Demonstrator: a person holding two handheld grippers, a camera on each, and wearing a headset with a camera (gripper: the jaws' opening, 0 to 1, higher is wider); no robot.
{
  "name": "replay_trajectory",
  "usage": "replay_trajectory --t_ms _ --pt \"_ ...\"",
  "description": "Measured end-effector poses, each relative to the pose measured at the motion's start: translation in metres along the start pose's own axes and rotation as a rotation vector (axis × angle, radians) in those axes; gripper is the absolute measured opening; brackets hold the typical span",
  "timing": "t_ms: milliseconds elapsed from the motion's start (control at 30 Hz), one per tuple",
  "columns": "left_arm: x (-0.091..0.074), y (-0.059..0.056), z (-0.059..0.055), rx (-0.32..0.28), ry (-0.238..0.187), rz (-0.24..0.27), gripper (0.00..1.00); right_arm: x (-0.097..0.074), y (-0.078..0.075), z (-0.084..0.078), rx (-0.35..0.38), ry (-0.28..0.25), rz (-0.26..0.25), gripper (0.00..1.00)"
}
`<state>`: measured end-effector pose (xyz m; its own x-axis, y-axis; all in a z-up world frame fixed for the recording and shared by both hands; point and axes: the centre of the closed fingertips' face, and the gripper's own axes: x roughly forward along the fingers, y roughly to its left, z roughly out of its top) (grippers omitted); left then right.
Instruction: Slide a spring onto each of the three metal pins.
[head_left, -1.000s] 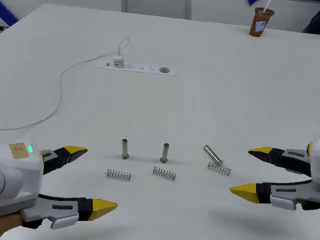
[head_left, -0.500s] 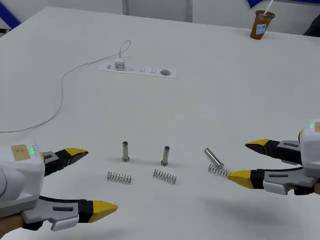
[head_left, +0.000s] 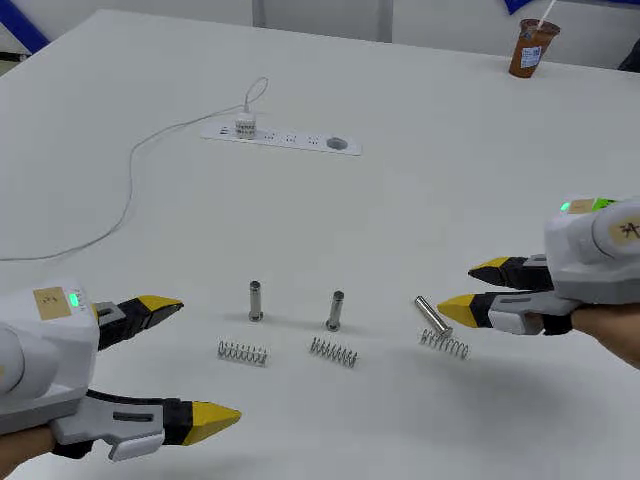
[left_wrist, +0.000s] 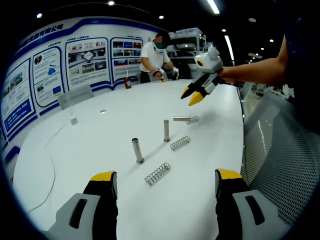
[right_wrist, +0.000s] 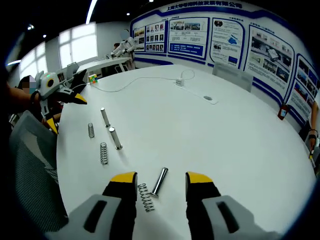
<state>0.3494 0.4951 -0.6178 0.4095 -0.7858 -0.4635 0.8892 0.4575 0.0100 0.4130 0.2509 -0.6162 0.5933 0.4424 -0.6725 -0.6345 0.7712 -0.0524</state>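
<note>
Now the rightmost pin (head_left: 431, 315) lies toppled on the desk (head_left: 400, 200), long axis running from near-right to far-left, with its spring (head_left: 444, 345) just beside its near end. The right hand-held gripper (head_left: 460, 288) is the nearer one, close on the pin's right and pointing leftward at it, jaws parted and empty. The left hand-held gripper (head_left: 207, 357), jaws wide apart and empty too, hovers low well off to the left.
</note>
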Motion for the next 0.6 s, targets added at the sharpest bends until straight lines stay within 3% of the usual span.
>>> replay_trajectory --t_ms 167,333,600 --pt "0.001 0.000 -0.002 -0.002 0.004 -0.001 0.82 0.014 -0.002 -0.003 -0.028 0.075 -0.021 0.35" --pt "0.002 0.000 -0.001 -0.004 0.003 -0.002 0.81 0.026 -0.002 -0.009 0.006 0.131 -0.026 0.30" --pt "0.003 -0.001 -0.002 -0.007 0.005 -0.006 0.81 0.041 -0.003 -0.014 0.035 0.178 -0.038 0.24"
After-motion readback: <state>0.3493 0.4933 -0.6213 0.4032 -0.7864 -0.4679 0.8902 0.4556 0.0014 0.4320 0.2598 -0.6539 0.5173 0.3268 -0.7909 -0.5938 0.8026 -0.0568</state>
